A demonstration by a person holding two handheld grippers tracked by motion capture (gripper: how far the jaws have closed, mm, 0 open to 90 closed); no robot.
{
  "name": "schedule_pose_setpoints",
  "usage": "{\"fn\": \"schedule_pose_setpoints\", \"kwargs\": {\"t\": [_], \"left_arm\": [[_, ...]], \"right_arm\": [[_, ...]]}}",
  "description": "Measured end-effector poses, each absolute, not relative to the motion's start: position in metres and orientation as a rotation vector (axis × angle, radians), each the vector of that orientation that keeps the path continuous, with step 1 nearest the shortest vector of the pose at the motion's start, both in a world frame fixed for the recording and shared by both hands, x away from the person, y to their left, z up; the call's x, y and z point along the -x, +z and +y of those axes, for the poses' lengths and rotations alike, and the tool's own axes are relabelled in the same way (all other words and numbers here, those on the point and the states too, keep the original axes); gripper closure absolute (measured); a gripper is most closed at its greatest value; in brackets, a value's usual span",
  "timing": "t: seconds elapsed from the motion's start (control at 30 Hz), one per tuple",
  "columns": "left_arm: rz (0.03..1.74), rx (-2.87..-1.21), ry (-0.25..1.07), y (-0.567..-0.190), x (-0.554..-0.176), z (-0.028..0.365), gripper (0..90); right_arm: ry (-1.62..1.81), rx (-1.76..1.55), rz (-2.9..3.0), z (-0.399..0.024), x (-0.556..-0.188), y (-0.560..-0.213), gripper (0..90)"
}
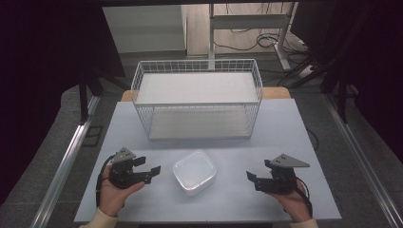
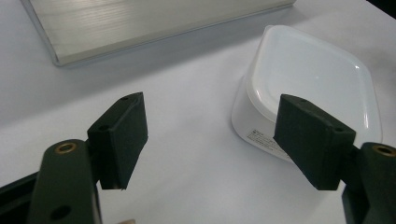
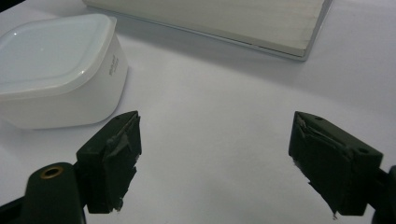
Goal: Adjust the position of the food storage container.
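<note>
I see a white box with a lid (image 1: 194, 172) sitting on the grey table (image 1: 285, 128), right in the middle near my edge. My left gripper (image 1: 148, 167) rests just to the left of it, with its jaws spread wide and nothing between them. My right gripper (image 1: 252, 179) waits farther off on the other side, and its jaws are wide apart and empty too. Behind the box stands a white wire basket (image 1: 197, 97), with a flat board inside.
</note>
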State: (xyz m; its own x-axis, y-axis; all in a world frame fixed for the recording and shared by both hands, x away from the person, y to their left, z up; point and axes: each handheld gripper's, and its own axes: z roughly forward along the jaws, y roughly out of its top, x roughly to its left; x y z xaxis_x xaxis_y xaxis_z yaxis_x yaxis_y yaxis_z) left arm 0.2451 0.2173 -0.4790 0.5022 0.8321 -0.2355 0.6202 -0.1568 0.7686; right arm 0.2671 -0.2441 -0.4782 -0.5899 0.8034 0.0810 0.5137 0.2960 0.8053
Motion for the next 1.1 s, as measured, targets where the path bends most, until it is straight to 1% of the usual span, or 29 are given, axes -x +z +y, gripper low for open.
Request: {"fn": "schedule_pose_setpoints", "kwargs": {"t": [0.27,0.9,1.03,1.1], "left_arm": [[1.207,-1.873,0.295,-0.4790,-0.2446,0.2173,25.4],[1.212,-1.866,0.292,-0.4773,-0.2451,0.2199,25.9],[1.211,-1.867,0.284,-0.4765,-0.2463,0.2213,28.3],[1.190,-1.869,0.280,-0.4696,-0.2500,0.2207,31.0]], "right_arm": [[1.184,-1.190,2.234,-0.2454,-0.2669,-0.4770,19.8],[1.156,-1.206,2.233,-0.2465,-0.2680,-0.4790,20.6],[1.157,-1.206,2.231,-0.2467,-0.2681,-0.4788,20.8],[1.160,-1.221,2.225,-0.2473,-0.2683,-0.4781,20.9]]}}
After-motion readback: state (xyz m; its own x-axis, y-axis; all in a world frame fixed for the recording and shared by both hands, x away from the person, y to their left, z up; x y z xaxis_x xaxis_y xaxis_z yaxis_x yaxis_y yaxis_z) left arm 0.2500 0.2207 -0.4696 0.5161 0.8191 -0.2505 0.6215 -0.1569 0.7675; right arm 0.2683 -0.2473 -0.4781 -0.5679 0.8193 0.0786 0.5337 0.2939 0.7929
